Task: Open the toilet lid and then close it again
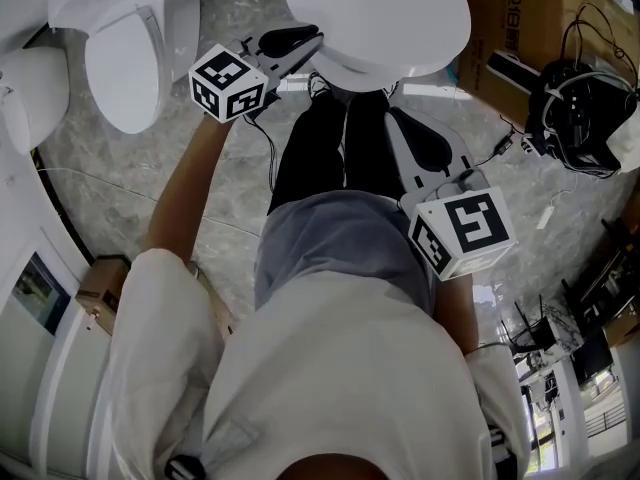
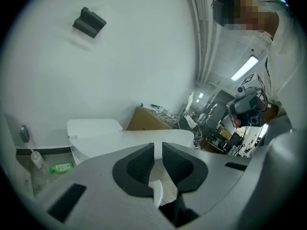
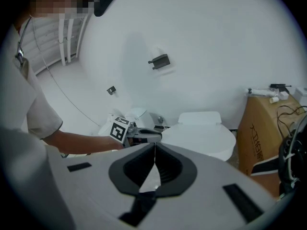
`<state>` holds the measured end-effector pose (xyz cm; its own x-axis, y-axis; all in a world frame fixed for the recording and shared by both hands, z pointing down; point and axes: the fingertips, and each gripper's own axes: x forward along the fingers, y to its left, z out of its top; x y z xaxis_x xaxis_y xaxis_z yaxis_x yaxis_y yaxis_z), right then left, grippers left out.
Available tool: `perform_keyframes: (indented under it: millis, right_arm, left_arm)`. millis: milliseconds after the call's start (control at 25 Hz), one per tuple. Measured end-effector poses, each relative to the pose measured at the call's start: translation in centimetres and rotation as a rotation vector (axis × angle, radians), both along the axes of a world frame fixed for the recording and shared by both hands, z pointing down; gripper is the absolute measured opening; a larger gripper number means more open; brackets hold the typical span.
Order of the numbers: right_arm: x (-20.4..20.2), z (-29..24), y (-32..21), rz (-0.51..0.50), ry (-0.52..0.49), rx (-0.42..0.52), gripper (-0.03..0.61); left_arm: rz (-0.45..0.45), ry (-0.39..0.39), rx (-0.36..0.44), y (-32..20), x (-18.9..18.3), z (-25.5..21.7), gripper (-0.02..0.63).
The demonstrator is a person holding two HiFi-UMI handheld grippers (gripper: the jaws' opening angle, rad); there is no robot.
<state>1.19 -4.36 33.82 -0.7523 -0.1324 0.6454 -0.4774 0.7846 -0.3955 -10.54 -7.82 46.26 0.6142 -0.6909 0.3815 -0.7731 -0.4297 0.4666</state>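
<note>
Left gripper [image 1: 303,45] at the left rim of the lid [image 1: 380,13], jaws a slit apart, nothing pinched; lid lies down ahead. Right gripper [image 3: 154,152] closed, empty. Best hook under the rim, lift slow

The head view looks steeply down from above the person's shoulders and legs, with the toilet lid [image 1: 380,13] at its far edge. The left gripper view sits low, very near the lid's left rim, facing level across it to the far wall, the cardboard box [image 2: 149,120] beyond at right. The right gripper view stands farther back and to the right, facing the same wall and taking in the left gripper [image 3: 149,137]. All three share lid and box.
</note>
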Motion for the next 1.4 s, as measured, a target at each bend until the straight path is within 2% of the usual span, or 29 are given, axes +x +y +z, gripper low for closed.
perform_keyframes:
  millis: [320, 760, 1080, 1400]
  right_arm:
    - [0.8, 1.0, 0.2, 0.013, 0.021, -0.025, 0.011]
    - [1.3, 2.8, 0.1, 0.013, 0.038, -0.058, 0.011]
    - [1.3, 4.1, 0.9, -0.001, 0.053, -0.080, 0.011]
    - [1.3, 5.7, 1.7, -0.013, 0.074, -0.104, 0.011]
  left_arm:
    - [-0.061, -0.002, -0.090, -0.1, -0.6, 3.8, 0.043]
    - [-0.033, -0.040, -0.148, 1.6, 0.7, 7.0, 0.035]
    - [-0.014, -0.104, -0.179, 3.1, 1.4, 9.4, 0.035]
    - [-0.024, -0.113, -0.211, 4.3, 1.7, 11.9, 0.029]
